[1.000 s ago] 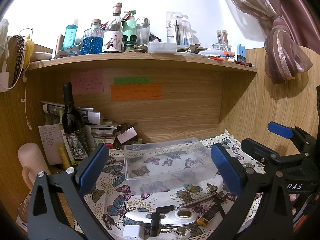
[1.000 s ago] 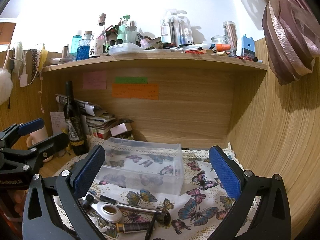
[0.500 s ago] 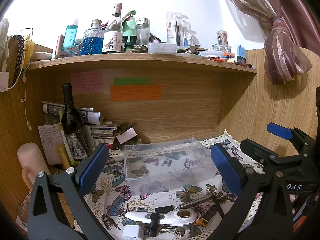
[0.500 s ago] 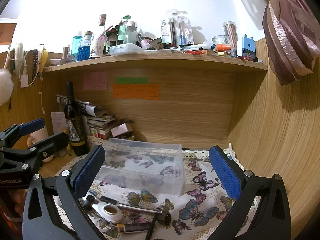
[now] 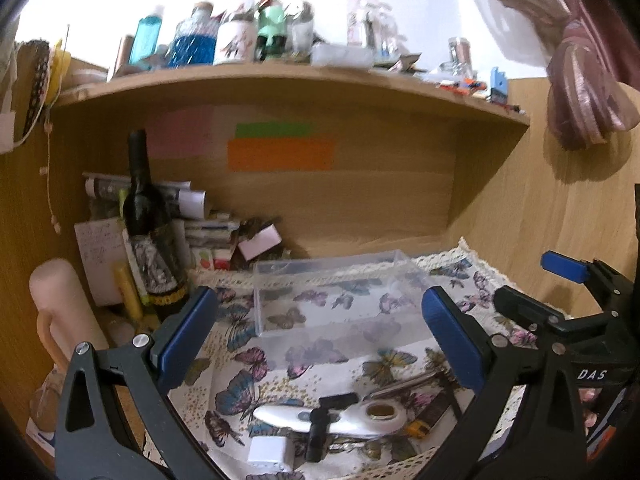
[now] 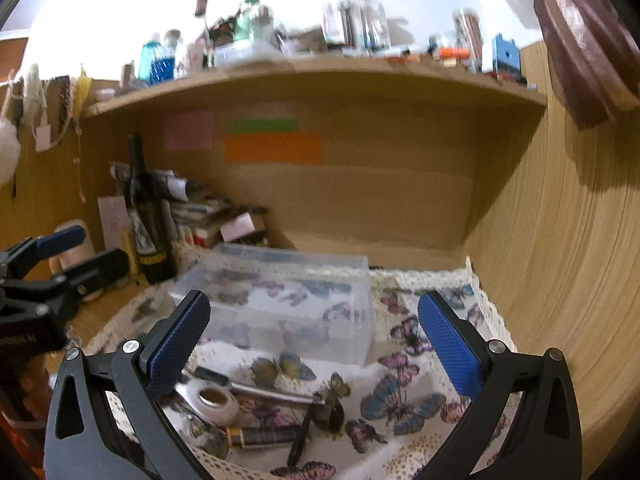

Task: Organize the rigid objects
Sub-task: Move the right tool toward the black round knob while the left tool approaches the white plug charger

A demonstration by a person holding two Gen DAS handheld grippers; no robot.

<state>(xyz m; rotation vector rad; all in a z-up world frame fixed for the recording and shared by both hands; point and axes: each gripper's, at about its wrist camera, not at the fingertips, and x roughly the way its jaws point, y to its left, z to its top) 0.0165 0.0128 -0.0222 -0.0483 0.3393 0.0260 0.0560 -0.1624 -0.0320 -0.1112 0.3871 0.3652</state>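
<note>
Two grippers, left gripper (image 5: pixel 320 328) and right gripper (image 6: pixel 314 330), hang with jaws spread; I'd pinch the battery (image 6: pixel 262 436) squarely, then drop it into the clear box (image 6: pixel 280 300).

A clear box (image 5: pixel 336 296) is blocking the cloth's (image 5: pixel 472 276) middle; small tools (image 5: pixel 344 412) are crowding the near edge, a bottle (image 5: pixel 148 232) guarding the left.

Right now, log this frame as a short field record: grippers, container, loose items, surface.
left gripper: open, holding nothing
right gripper: open, holding nothing
container: clear plastic box, looks empty, upright on the cloth
loose items: white opener-like tool, white adapter, metal rod, small dark tube, in front of the box
surface: butterfly-print cloth
</note>
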